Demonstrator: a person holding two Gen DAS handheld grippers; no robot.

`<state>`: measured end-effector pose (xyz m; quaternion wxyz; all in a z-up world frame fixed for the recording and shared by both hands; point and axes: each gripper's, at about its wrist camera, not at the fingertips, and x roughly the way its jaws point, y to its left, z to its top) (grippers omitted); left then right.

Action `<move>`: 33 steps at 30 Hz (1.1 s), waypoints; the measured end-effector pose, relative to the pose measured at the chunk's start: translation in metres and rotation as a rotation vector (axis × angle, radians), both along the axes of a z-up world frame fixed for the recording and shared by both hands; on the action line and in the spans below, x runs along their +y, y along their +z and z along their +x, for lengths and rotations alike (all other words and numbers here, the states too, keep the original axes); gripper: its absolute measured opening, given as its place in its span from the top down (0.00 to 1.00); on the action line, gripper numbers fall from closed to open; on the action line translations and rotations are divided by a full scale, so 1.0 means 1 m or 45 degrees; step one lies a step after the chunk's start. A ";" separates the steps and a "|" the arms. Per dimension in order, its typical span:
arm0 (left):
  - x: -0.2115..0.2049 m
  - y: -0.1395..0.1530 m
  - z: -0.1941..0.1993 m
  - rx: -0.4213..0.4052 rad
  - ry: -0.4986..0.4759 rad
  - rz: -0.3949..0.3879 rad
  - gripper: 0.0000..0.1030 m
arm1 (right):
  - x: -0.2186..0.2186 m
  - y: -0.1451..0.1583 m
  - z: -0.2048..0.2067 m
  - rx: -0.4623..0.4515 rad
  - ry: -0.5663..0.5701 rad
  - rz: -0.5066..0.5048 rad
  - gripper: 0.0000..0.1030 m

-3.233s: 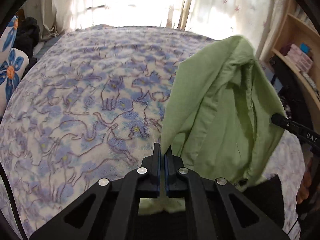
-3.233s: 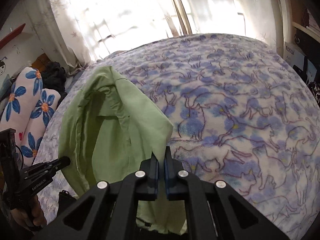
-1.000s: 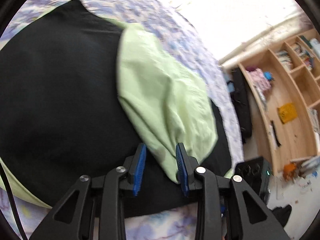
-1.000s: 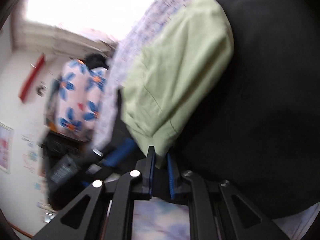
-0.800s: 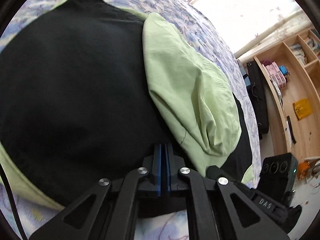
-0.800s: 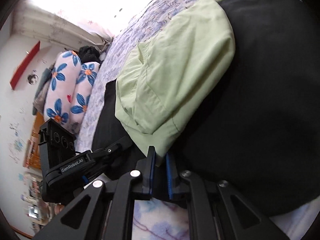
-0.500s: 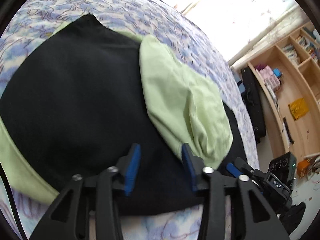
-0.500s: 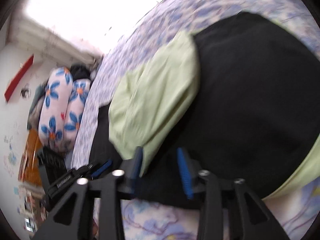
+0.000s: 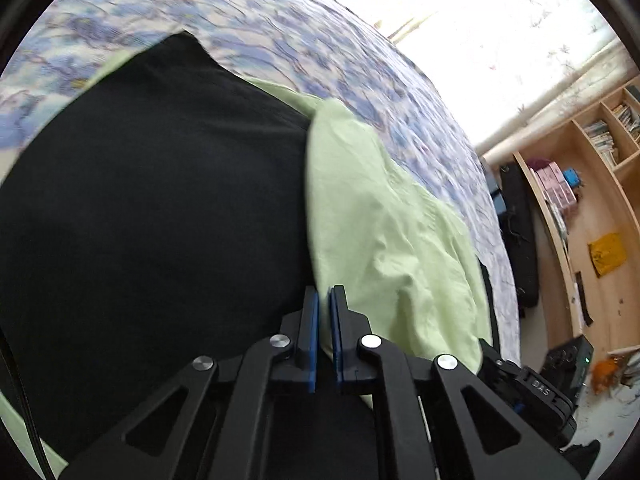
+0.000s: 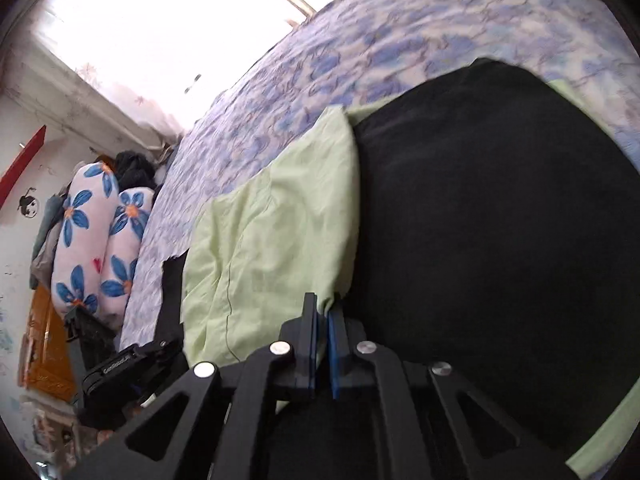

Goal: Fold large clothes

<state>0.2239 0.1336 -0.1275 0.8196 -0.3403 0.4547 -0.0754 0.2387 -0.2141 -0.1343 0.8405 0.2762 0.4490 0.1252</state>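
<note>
A light green garment lies folded in a strip on top of a wide black garment, both spread on the bed. My left gripper is shut, its tips pinching the near edge of the green fold. In the right wrist view the same green garment lies left of the black garment, and my right gripper is shut on its near corner. Each view shows the other gripper low at the side: the right gripper and the left gripper.
The bed carries a blue and white cat-print blanket. A pale green edge shows under the black garment. Wooden shelves and a black bag stand right of the bed. Flowered pillows lie at its left.
The green garment, first held up in the air, now lies on the black one. Half a second ago both grippers stood open; both have closed again on the green edge.
</note>
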 end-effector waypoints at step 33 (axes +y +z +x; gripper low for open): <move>-0.073 0.016 -0.001 -0.029 -0.267 0.487 0.88 | 0.062 -0.002 0.003 -0.056 0.202 -0.550 1.00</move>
